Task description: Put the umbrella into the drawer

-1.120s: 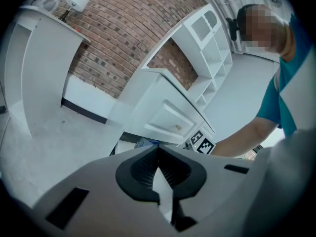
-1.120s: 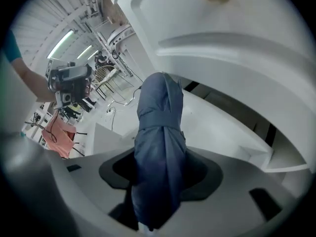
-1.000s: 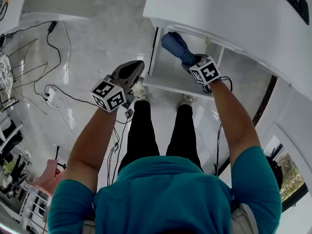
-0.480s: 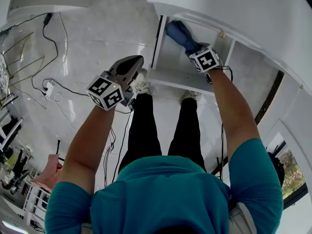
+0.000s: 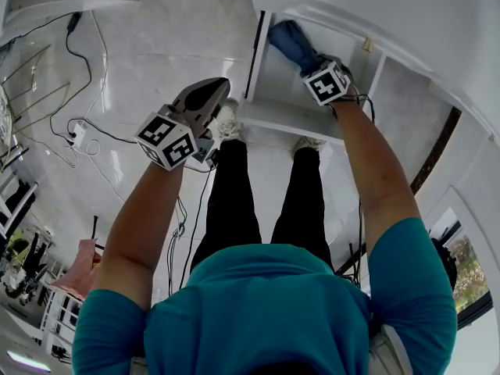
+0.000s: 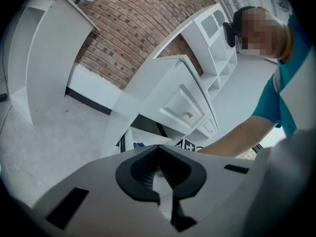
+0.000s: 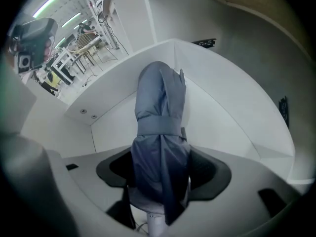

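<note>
The folded blue umbrella (image 5: 293, 44) lies in the open white drawer (image 5: 281, 119), its far end against the drawer's back corner in the right gripper view (image 7: 160, 127). My right gripper (image 5: 314, 62) points steeply down into the drawer; its jaws (image 7: 160, 174) have just been opening and stand wide, with the umbrella's handle end still between them and the fabric only brushing the pads. My left gripper (image 5: 217, 91) hangs left of the drawer above the floor. Its jaws (image 6: 159, 181) are shut with nothing in them.
The white cabinet top (image 5: 391, 14) overhangs the drawer at the upper right. The person's shoes (image 5: 226, 127) stand just in front of the drawer. Cables (image 5: 86, 131) trail over the pale floor at the left. More white shelving (image 6: 39, 58) stands by a brick wall.
The right gripper has sunk deeper into the drawer with the umbrella and tipped more steeply down. The left gripper has dropped a little beside the drawer.
</note>
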Motion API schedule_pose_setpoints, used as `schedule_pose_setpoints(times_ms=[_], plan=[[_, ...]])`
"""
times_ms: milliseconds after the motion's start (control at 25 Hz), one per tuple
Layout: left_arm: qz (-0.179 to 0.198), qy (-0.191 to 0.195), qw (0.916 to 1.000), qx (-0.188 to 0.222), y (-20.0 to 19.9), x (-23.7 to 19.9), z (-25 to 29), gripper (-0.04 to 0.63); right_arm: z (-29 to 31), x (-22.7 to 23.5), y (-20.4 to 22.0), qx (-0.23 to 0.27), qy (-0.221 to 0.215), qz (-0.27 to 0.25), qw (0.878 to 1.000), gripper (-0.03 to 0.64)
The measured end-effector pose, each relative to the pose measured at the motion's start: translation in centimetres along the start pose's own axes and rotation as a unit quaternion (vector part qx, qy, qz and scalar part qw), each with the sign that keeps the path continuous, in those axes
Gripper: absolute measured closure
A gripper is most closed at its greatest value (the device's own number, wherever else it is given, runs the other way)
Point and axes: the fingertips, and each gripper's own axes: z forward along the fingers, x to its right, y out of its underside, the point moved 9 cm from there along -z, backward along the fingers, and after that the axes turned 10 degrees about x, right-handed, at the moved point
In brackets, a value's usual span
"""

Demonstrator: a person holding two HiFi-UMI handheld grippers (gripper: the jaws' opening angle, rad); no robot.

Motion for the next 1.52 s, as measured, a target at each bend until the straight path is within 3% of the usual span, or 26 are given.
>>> schedule_pose_setpoints(times_ms=[400,760,1240,1520], plan=[[0.005,0.006,1.0,0.005,-1.2,1.6,0.1,0.583,-3.1,0.3,-0.9,0.038,-0.001,0.01,0.999,0.337],[0.025,0.021,0.9994,0.014,-4.8,5.0,0.3,0.583,-8.7,0.1,-3.1,0.072,-0.002,0.024,0.997,0.337],[0.059,0.035,0.9973,0.027,-10.4,12.8,-1.9,0.583,-20.6,-2.0,-2.8,0.106,-0.01,0.02,0.994,0.337],[0.102,0.055,0.9931,0.02,-14.1,18.5,-3.8,0.583,-29.7,-3.3,-3.5,0.161,-0.029,0.027,0.986,0.337]])
